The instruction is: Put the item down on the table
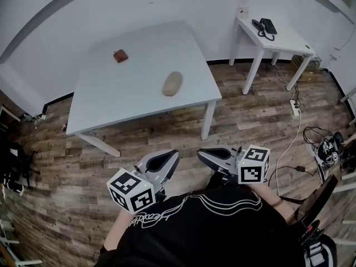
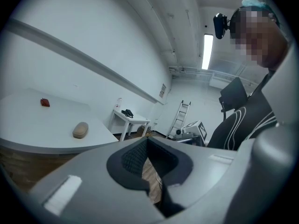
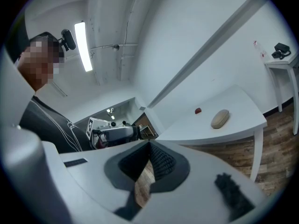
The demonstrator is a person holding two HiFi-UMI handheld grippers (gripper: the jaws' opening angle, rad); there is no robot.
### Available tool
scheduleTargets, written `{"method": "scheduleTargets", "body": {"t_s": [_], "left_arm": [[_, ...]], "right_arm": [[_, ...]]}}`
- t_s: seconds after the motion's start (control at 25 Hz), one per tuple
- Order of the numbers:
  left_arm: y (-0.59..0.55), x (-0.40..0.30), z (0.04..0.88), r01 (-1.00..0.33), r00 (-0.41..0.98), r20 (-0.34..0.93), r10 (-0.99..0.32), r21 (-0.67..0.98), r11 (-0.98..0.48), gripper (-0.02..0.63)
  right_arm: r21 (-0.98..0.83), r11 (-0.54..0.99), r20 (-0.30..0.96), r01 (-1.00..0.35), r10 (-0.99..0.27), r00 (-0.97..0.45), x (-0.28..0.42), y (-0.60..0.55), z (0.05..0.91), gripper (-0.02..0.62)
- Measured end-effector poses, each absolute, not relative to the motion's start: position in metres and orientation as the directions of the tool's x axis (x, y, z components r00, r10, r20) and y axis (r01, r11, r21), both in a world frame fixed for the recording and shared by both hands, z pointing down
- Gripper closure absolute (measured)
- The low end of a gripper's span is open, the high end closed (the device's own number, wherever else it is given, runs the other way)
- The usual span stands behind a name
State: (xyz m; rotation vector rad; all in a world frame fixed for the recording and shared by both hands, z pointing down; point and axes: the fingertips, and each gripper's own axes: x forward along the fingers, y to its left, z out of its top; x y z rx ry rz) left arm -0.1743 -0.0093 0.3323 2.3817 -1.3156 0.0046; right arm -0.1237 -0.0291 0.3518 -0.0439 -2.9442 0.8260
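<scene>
A white table [image 1: 111, 102] stands ahead of me on the wooden floor. On it lie a tan oblong item [image 1: 172, 83] near the front right and a small red item [image 1: 120, 55] farther back left. Both also show in the left gripper view, the tan item [image 2: 80, 129] and the red item [image 2: 45, 102], and in the right gripper view, the tan item [image 3: 220, 118] and the red item [image 3: 198, 110]. My left gripper [image 1: 174, 154] and right gripper [image 1: 201, 152] hang close to my chest above the floor, well short of the table. Both are shut and hold nothing.
A small white side table [image 1: 289, 38] at the back right carries a black phone [image 1: 266, 26] and a bottle [image 1: 243, 4]. A power strip [image 1: 294, 108] and cables lie on the floor to the right. A black chair [image 1: 320, 199] is beside me and a ladder [image 2: 180, 118] leans farther off.
</scene>
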Motion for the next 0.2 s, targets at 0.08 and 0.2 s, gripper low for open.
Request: {"method": "scheduleTargets", "body": {"t_s": [0.08,0.2], "left_arm": [[-0.0067,-0.1758,0.3331,-0.807,0.555,0.2,-0.808,0.365,-0.464,0.601],[-0.0033,-0.1817,0.3355,-0.805,0.553,0.206,-0.807,0.38,-0.455,0.603]], "right_arm": [[-0.519,0.855,0.075,0.002,0.047,-0.996,-0.1259,-0.0268,0.3502,0.588],[-0.52,0.854,0.078,-0.002,0.045,-0.996,-0.1319,-0.0238,0.3495,0.588]]}}
